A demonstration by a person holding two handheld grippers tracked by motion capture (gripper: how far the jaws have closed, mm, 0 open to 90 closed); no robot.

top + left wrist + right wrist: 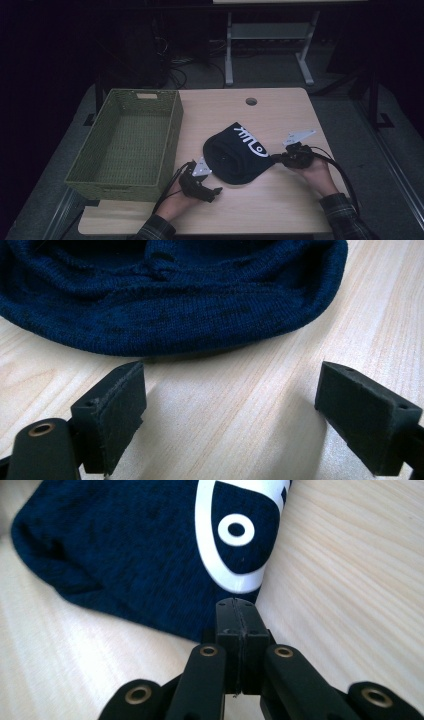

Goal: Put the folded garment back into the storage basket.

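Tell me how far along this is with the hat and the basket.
Early. Nothing looks done: the green basket holds nothing. In hand: the right gripper is shut at the navy knit hat's edge, apparently pinching it, while the left gripper is open just short of its brim. Left, presumably: gripping, lifting, placing it in.

The high view is dimly lit, its surroundings lost in darkness. In the gripper views the tabletop (pixel 240 405) is brightly lit; soft shadows and blurred edges are seen.
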